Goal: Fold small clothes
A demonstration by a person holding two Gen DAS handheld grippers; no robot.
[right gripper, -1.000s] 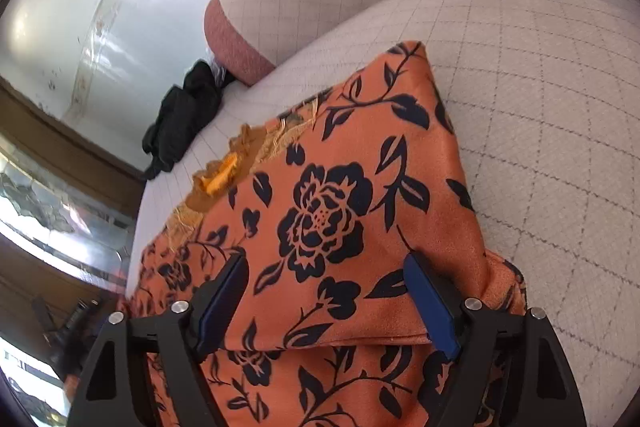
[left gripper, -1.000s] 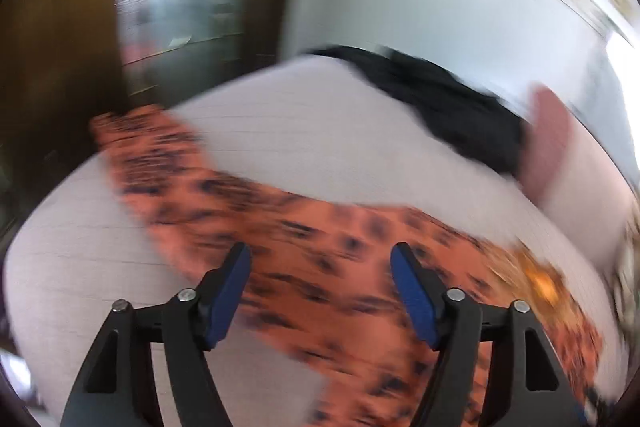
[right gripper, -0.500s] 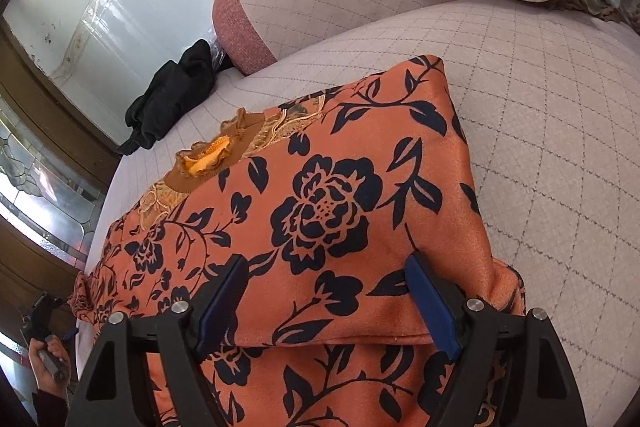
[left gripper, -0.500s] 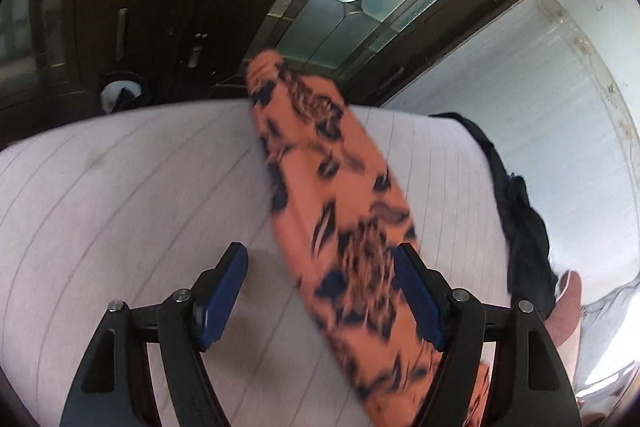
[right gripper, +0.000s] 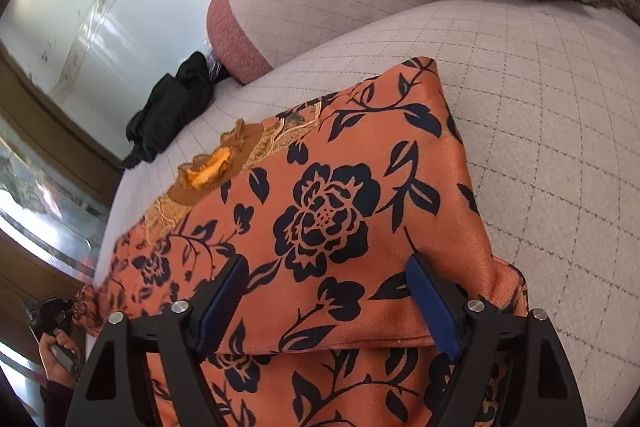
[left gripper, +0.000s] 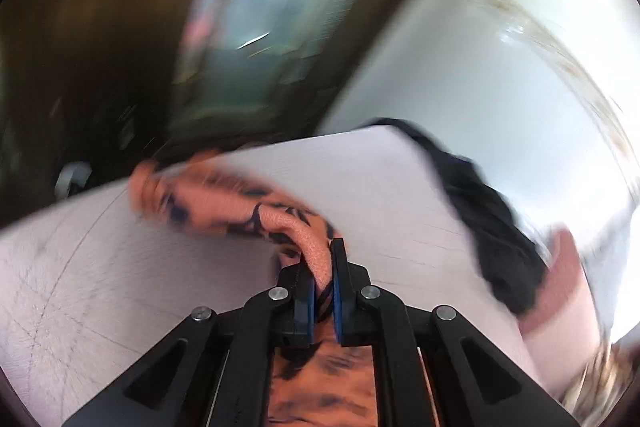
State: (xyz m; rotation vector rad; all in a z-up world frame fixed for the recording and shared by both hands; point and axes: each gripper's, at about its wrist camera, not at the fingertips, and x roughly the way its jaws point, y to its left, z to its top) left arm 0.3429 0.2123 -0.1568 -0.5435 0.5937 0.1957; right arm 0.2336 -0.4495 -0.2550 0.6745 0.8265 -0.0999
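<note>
Orange floral garment [left gripper: 240,205], left wrist view: a fold is pinched in the left gripper [left gripper: 320,267], whose jaws have just closed; the strip trails up-left over the quilted cushion [left gripper: 380,187]. Right wrist view: garment lies on the cushion, long axis lower-left to upper-right; right gripper [right gripper: 326,301] spread above it.
</note>
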